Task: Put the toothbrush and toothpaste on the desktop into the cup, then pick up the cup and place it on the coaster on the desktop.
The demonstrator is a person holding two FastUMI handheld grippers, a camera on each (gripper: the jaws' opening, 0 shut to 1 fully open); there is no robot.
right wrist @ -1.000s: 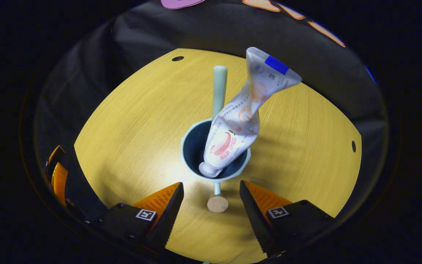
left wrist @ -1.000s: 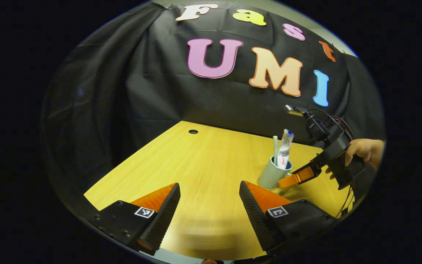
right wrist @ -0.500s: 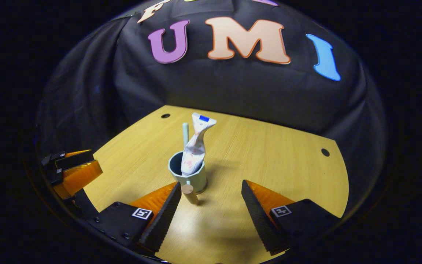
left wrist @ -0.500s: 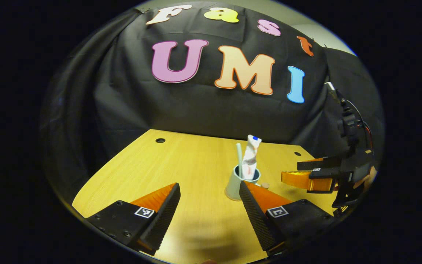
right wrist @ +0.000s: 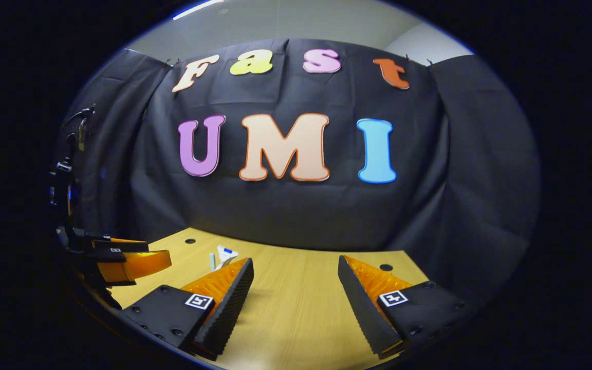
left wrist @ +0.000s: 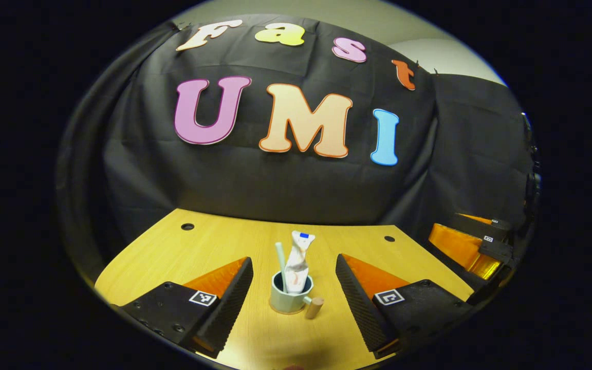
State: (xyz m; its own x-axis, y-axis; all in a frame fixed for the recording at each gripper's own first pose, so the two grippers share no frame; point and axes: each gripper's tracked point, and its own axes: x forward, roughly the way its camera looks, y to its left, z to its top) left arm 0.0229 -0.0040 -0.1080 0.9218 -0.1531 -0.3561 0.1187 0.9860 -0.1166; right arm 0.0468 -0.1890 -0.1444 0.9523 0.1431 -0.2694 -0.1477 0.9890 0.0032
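A pale green cup [left wrist: 288, 299] stands upright on the yellow desktop [left wrist: 214, 246], its wooden-tipped handle [left wrist: 315, 307] pointing right. A light green toothbrush [left wrist: 280, 259] and a white toothpaste tube [left wrist: 298, 259] stand in it. My left gripper [left wrist: 293, 262] is open; the cup shows in the gap between its fingers, touching neither. The right gripper [left wrist: 463, 244] sits at the desk's right edge. In the right gripper view my right gripper [right wrist: 296, 262] is open and empty. The toothpaste top [right wrist: 223, 254] and toothbrush tip [right wrist: 212, 261] peek over its left finger, which hides the cup. The left gripper [right wrist: 126, 262] is at the left.
Two round cable holes [left wrist: 187, 226] [left wrist: 389, 239] sit near the desk's back edge. Black cloth closes off the back and sides. Bare desktop [right wrist: 296, 308] stretches ahead of the right gripper.
Both grippers pulled back from the cup and levelled out. The right gripper left the cup and swung off to the right. The cup now sits centred before the left gripper.
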